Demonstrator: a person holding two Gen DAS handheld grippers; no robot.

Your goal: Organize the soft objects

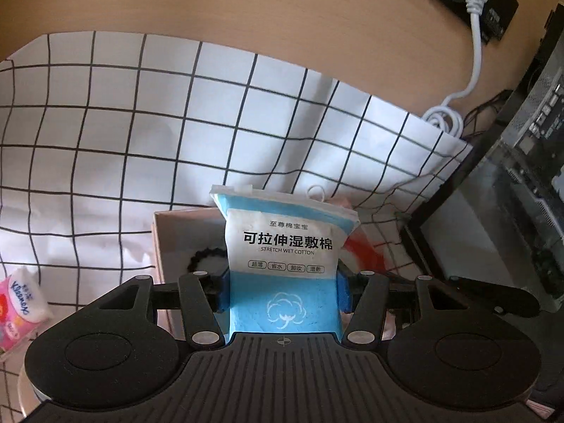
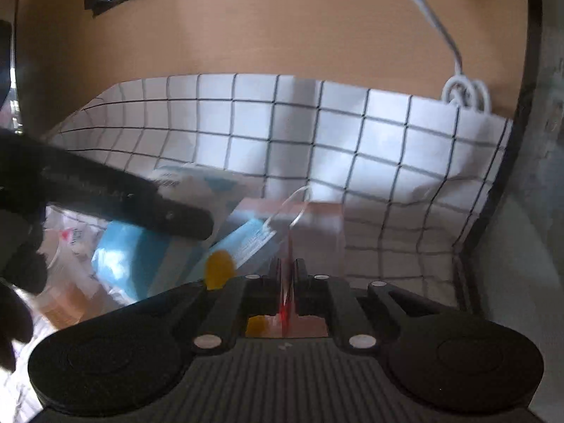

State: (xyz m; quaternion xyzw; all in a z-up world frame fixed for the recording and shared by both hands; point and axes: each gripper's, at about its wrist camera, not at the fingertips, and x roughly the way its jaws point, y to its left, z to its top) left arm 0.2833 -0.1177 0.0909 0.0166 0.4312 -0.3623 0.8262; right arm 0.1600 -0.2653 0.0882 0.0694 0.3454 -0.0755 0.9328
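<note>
My left gripper [image 1: 283,292] is shut on a blue and white pack of stretch wet cotton pads [image 1: 285,246], held upright above an open cardboard box [image 1: 183,222]. My right gripper [image 2: 289,275] is shut on the edge of a clear packet holding a blue face mask [image 2: 252,243] with a white ear loop. That packet hangs over the same box [image 2: 320,225]; part of it shows in the left wrist view [image 1: 359,246] behind the cotton pack. The left gripper's arm [image 2: 123,197] crosses the right wrist view at left.
A white cloth with a black grid [image 1: 141,134] covers the table. A pink Kleenex tissue pack [image 1: 21,303] lies at the left. A black hair tie [image 1: 208,257] lies inside the box. A white cable [image 1: 472,70] and a computer case [image 1: 511,194] stand at the right.
</note>
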